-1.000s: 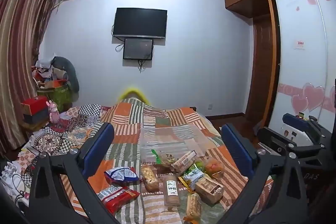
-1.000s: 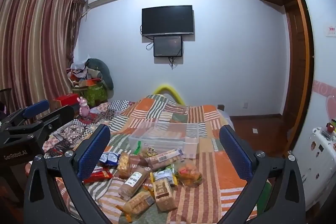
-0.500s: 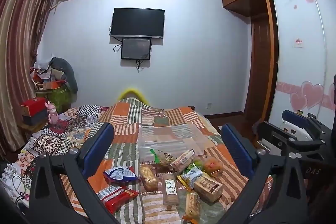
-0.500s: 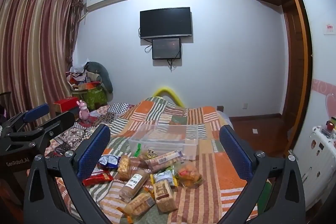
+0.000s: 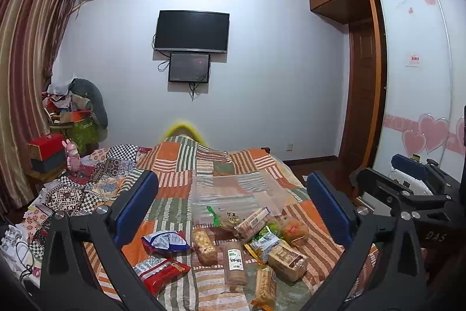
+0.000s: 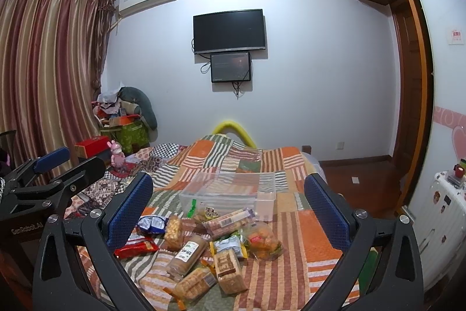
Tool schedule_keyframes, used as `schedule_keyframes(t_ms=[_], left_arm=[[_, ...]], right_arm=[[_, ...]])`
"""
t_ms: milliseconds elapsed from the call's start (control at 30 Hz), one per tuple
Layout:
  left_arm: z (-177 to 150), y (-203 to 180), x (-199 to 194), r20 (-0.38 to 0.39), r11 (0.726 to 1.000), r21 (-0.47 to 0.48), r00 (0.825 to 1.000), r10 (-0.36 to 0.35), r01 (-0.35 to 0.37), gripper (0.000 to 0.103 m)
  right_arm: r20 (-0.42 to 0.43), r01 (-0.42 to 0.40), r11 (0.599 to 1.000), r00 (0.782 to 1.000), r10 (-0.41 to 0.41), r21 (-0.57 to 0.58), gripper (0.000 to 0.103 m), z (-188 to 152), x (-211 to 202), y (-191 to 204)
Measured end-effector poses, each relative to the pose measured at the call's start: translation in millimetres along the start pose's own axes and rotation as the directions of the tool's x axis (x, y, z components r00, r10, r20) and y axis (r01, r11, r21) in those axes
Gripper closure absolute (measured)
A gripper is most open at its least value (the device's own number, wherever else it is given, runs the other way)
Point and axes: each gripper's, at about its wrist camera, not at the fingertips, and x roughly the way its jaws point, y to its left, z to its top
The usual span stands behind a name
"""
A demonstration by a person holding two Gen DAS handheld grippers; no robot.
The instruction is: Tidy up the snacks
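Note:
Several snack packs lie in a heap on the patchwork bedspread (image 5: 180, 165): a red bag (image 5: 160, 271), a blue-white bag (image 5: 164, 241), a brown biscuit roll (image 5: 234, 261) and a cracker pack (image 5: 287, 257). A clear plastic bin (image 5: 236, 191) stands just behind them, also in the right wrist view (image 6: 230, 191). My left gripper (image 5: 233, 212) is open and empty, held above the heap. My right gripper (image 6: 230, 212) is open and empty too, above the same heap (image 6: 204, 249). Each gripper shows at the edge of the other's view.
A TV (image 6: 229, 31) and a smaller screen hang on the far wall. Curtains (image 6: 49, 83) and a cluttered side table (image 6: 122, 124) stand left. A wardrobe (image 5: 419, 95) and a white suitcase (image 6: 445, 212) stand right of the bed.
Both views have shifted very slightly; the cameras drift a little toward the bed. Both grippers stay open and the snacks have not moved.

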Motion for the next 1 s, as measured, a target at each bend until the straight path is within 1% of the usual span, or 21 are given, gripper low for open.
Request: schedule_keyframes(t_ms=[367,1000], left_arm=[[-0.5,0.0,-3.1,0.016,1.0,-0.003,1.0,0.003,-0.003,0.0],[-3.3,-1.6,-0.4,0.015,1.0,0.002,1.0,-0.006,0.006,0.0]], right_arm=[[0.001,-0.002,1.0,1.0,0.002,0.006,0.0,-0.1,0.3,-1.8],[0.0,-0.005,1.0,1.0,0.005,0.005,0.0,-3.8,1.5,-2.5]])
